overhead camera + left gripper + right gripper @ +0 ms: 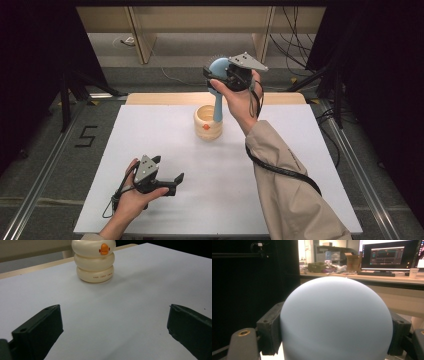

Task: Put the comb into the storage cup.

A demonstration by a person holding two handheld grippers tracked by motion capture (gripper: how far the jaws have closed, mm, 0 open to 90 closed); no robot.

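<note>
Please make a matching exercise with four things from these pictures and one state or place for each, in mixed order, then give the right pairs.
1. brush
2. holder
3. left tongs
4. right tongs

a. open, low over the table
b. cream, orange duck mark
c. shut on the blue head
d. handle end in the holder

Pairs: 1-d, 2-b, 3-a, 4-c

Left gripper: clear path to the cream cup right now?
Probably yes. The left gripper sits open on the table with bare surface between it and the cream cup. The brush in the cup, held by the right gripper, blocks only its top.
</note>
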